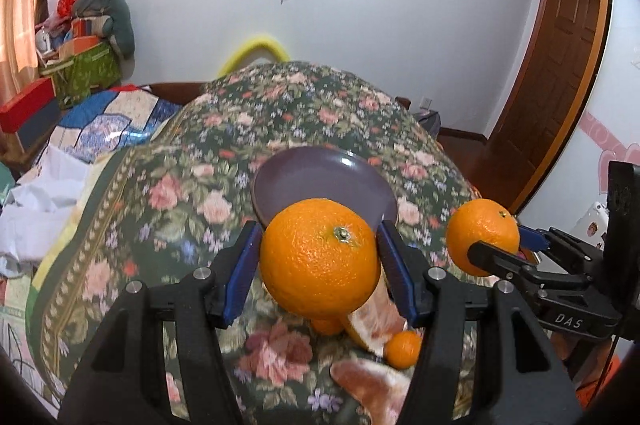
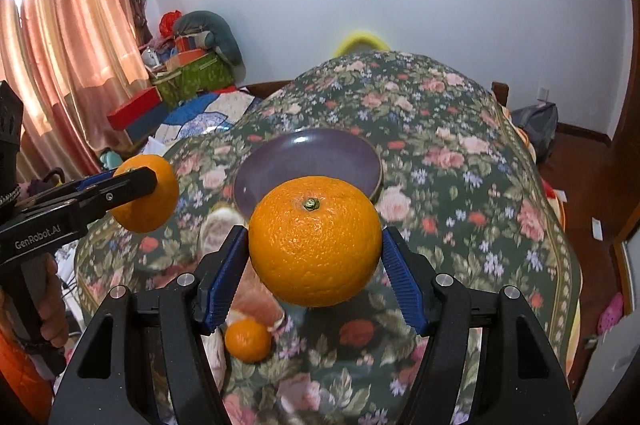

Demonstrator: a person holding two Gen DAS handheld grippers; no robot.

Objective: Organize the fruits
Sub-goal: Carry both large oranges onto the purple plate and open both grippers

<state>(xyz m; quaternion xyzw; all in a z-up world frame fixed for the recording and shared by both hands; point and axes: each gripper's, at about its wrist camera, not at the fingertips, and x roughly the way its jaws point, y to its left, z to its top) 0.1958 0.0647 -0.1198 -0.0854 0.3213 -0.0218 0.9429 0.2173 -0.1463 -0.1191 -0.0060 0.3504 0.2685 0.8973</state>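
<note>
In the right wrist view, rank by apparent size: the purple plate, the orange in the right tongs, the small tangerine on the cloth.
1. Purple plate
2. Orange in the right tongs, inflated by nearness to the camera
3. Small tangerine

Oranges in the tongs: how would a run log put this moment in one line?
left tongs: holding orange | right tongs: holding second orange | purple plate: empty | small orange: on bedspread

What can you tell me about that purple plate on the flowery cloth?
The purple plate is round and shallow with a raised rim, glossy like glazed ceramic, showing a light glare. It sits flat on the floral cloth, right side up. Nothing is visible in the part that shows; its near edge is hidden behind the held orange.
</note>
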